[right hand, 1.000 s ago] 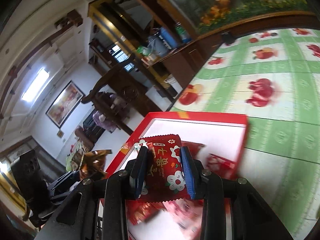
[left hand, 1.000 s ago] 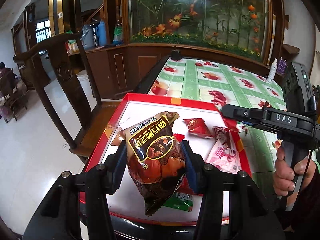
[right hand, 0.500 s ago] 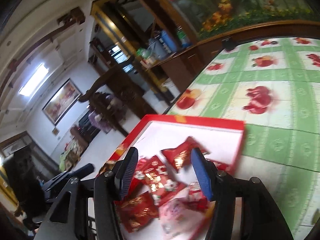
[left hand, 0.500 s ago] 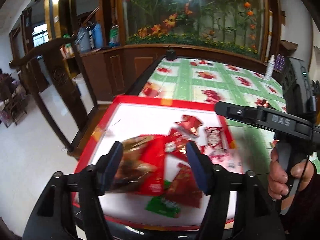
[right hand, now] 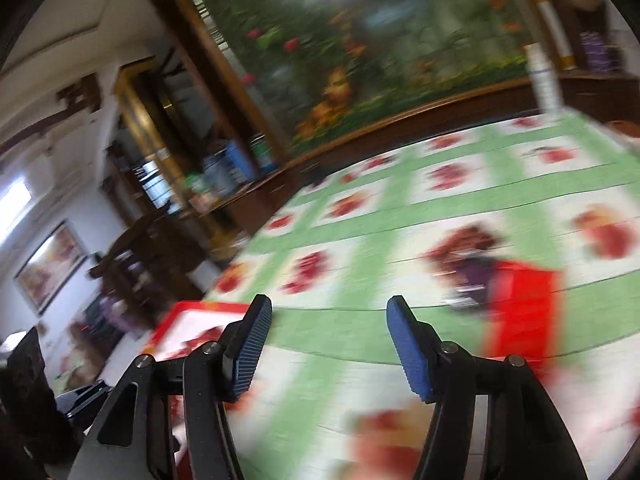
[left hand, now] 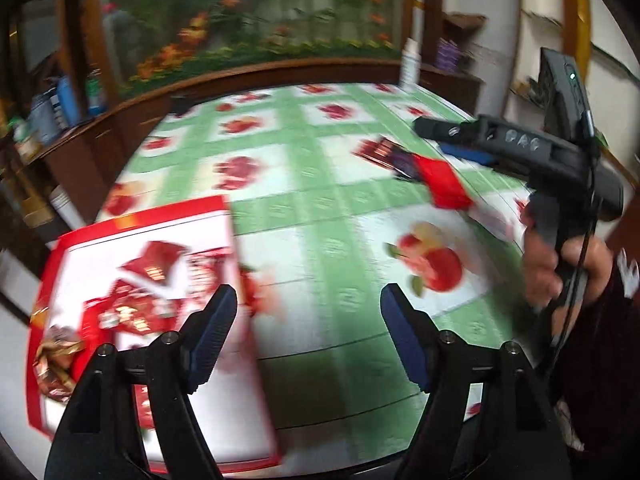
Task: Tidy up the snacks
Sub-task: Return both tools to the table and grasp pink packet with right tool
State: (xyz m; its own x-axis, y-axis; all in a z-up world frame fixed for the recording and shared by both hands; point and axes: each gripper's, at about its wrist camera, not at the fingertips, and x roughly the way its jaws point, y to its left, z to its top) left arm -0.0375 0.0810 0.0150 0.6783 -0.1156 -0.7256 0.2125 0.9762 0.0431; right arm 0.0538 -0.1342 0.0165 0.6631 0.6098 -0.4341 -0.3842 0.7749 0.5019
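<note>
The counter (left hand: pixel 340 208) fills most of both my views, covered in a green-and-white checked cloth printed with red fruit; everything is smeared with motion blur. At its near left corner, in my left wrist view, sits the red-rimmed tray (left hand: pixel 132 216) with a white floor. Several red snack packets (left hand: pixel 152 268) lie scattered in it, and a brown-gold packet (left hand: pixel 54 356) lies against its left edge. In my right wrist view only a corner of that tray (right hand: pixel 192 308) shows, low on the left.

Out on the cloth, well apart from the tray, I see a red packet (left hand: pixel 444 184) lying just beside a dark maroon-and-purple packet (left hand: pixel 384 154). The same pair appears in my right wrist view: the red packet (right hand: pixel 520 308) and the dark one (right hand: pixel 468 264) touching or overlapping it; I cannot tell which through the blur.

My left tool (left hand: pixel 308 332) is spread wide with nothing between its blue pads (left hand: pixel 210 334). My right tool (right hand: pixel 328 344) is likewise released and empty; from the left view I see it (left hand: pixel 440 136) held in the right hand (left hand: pixel 560 264) above the counter, near the loose packets.
</note>
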